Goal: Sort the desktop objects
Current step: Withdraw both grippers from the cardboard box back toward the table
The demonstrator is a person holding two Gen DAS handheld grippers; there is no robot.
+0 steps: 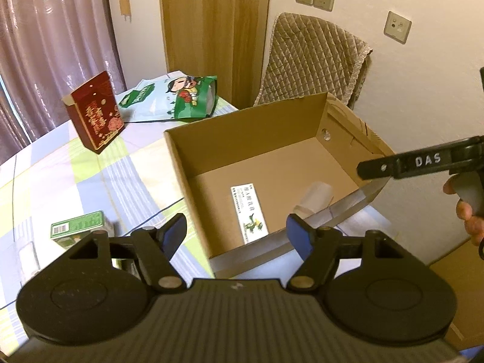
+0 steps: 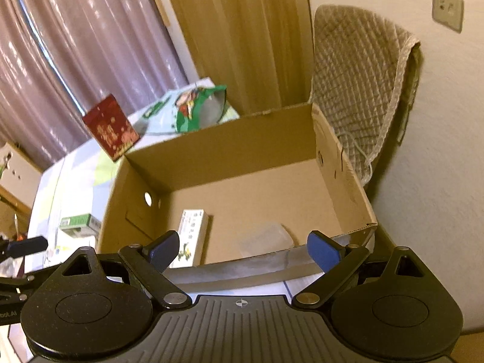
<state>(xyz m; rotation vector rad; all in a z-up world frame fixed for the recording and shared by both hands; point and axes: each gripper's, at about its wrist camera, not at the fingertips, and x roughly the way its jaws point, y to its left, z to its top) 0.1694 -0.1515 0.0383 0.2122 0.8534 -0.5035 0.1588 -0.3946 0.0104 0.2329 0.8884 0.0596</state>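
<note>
L gripper [image 1: 237, 231] is spread wide w/ nothing between its blue pads [image 1: 174, 230], hanging over the near-left corner of the cardboard box [image 1: 193, 163]. R gripper [image 2: 242, 249] is likewise wide open and empty, blue pads [image 2: 322, 252] above the near rim of the same box (from the left wrist view its arm, lettered DAS, comes in from the right over the box's right wall).

Inside the box, on the floor: a long white carton [image 1: 249, 213] w/ green print, lying flat toward the near-left, and just beside it to the right a translucent plastic container [image 1: 314, 199] (blurry, can't tell its exact shape or whether it touches the carton). Both sit close to the near wall.

Outside the box, on the checked tablecloth [image 1: 90, 175]: a small green box [image 1: 80, 230] w/ a barcode, left of the cardboard box and near the L gripper. Further back, a dark red box [image 1: 95, 112] w/ gold print stands tilted, top flap open. Behind it and to the right, a green-and-white snack bag [image 1: 175, 98] w/ a cartoon figure lies w/ its mouth open, just past the box's far-left corner.

Beyond the table's far edge: a chair [image 1: 314, 57] draped in a quilted cover, against the wall; curtains [image 1: 54, 45] at left.
</note>
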